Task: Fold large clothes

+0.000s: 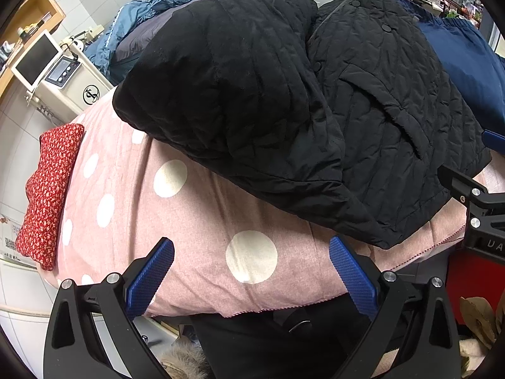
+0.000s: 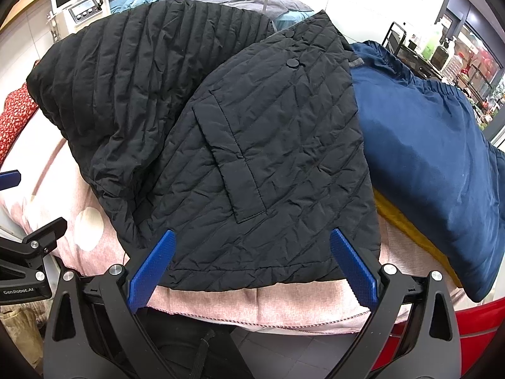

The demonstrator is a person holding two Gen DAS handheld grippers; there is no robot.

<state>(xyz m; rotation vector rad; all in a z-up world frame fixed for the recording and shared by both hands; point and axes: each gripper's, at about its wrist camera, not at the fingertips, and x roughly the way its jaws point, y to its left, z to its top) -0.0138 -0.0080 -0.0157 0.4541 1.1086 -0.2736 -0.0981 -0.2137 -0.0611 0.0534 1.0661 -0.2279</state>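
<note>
A black quilted jacket (image 1: pixel 378 110) lies on the pink polka-dot bed cover (image 1: pixel 195 221), with one black part folded over its left side (image 1: pixel 227 72). In the right wrist view the jacket (image 2: pixel 258 158) fills the middle, pocket flap up, hem toward me. My left gripper (image 1: pixel 251 251) is open and empty above the bare cover, left of the jacket's near corner. My right gripper (image 2: pixel 251 249) is open and empty just above the jacket's hem. Each gripper shows at the edge of the other's view: the right one (image 1: pixel 479 208) and the left one (image 2: pixel 28 252).
A navy garment (image 2: pixel 426 145) lies right of the jacket over a mustard cloth (image 2: pixel 407 224). A red floral cloth (image 1: pixel 47 195) lies at the bed's left edge. A blue jacket (image 1: pixel 148 15) is heaped at the far end. A white machine with a screen (image 1: pixel 60 72) stands at left.
</note>
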